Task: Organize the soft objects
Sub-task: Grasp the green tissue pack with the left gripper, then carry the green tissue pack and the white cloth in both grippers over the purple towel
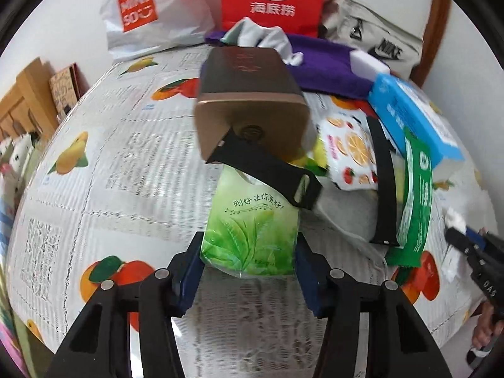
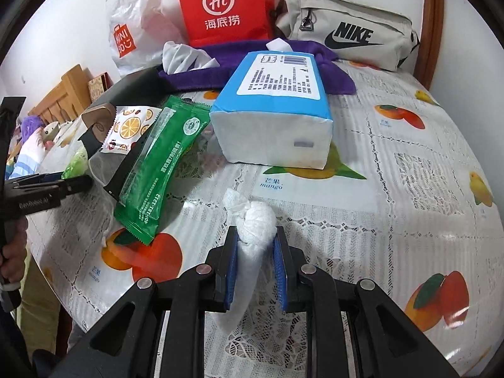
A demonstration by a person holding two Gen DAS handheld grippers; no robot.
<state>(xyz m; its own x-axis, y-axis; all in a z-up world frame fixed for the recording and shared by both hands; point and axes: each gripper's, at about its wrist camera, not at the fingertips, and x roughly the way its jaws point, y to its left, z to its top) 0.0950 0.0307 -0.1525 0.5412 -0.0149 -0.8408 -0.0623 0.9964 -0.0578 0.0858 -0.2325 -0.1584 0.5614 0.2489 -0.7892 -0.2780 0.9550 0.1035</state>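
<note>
Clamped between the blue pads of the left gripper [image 1: 249, 252]: a green tissue pack [image 1: 250, 230] printed with leaves, held near its lower end, its upper end running under the black strap [image 1: 267, 170] of a bronze pouch [image 1: 249, 100]. Gripped in the right gripper [image 2: 256, 252]: a crumpled white paper wad [image 2: 255, 230], squeezed from both sides, its loose tail hanging down between the fingers above the table [image 2: 393, 189] with its fruit-print cover. Just right of the tissue pack in the left view, heaped together: an orange-slice packet [image 1: 349, 148], a long green packet [image 1: 415, 201], and a blue-topped tissue brick [image 1: 415, 116] behind them. In the right view, the same tissue brick [image 2: 277, 107] flat on the table ahead of the gripper, well apart from the wad; the green packet [image 2: 157, 163] slanting to its left, overlapping the orange-slice packet [image 2: 129, 129]. Along the far edge against the wall: a purple cloth [image 2: 226, 63], a white shopping bag [image 2: 135, 22], a red paper bag [image 2: 225, 6] and a beige waist bag [image 2: 346, 28]. Left gripper [image 2: 75, 186] visible at the left edge of the right view, its tip at the green tissue pack [image 2: 75, 160].
</note>
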